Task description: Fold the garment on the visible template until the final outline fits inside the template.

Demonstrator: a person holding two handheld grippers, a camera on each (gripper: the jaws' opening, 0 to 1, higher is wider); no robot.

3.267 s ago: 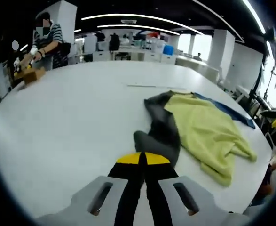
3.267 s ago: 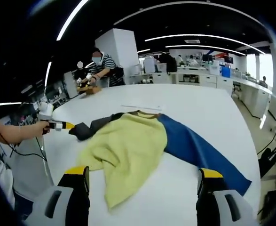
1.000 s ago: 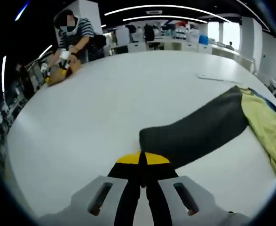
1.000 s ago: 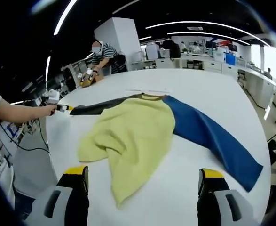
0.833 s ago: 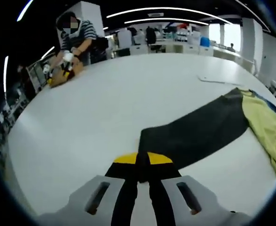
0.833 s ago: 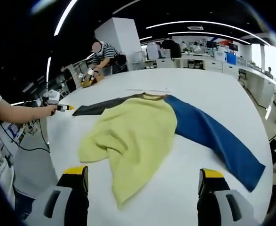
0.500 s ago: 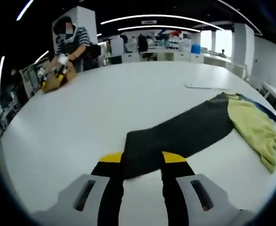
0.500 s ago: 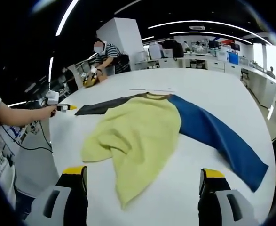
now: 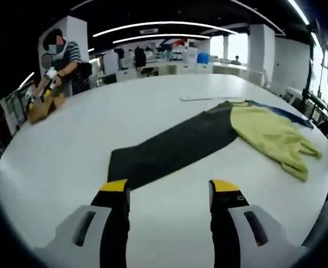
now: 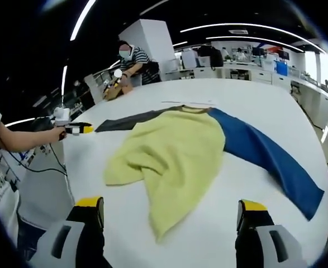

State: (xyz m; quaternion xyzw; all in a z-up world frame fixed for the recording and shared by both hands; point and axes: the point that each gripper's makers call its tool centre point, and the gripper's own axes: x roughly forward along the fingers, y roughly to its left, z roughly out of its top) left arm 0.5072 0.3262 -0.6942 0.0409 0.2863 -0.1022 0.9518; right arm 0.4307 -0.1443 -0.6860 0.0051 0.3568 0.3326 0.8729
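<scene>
The garment lies on the white table (image 9: 69,145): a crumpled yellow body (image 10: 169,153), a blue sleeve (image 10: 270,159) stretched out to the right and a dark grey sleeve (image 9: 169,145) stretched flat to the left. My left gripper (image 9: 169,192) is open, and the grey sleeve's cuff (image 9: 119,167) lies just beyond its yellow tips, apart from them. In the right gripper view a hand holds the left gripper (image 10: 77,129) beside that cuff. My right gripper (image 10: 170,209) stands open and empty, short of the yellow hem (image 10: 164,226).
A thin flat white sheet (image 9: 200,98) lies on the table just beyond the collar (image 10: 191,110). At the far side a person in a striped shirt (image 10: 133,58) handles a brown box (image 9: 38,109). Desks and shelves stand behind. The table edge (image 10: 69,184) runs near my left.
My left gripper has opened and let go of the grey sleeve's cuff, then drawn back. The sleeve, pulled out straight earlier, now lies flat. The right gripper stays open.
</scene>
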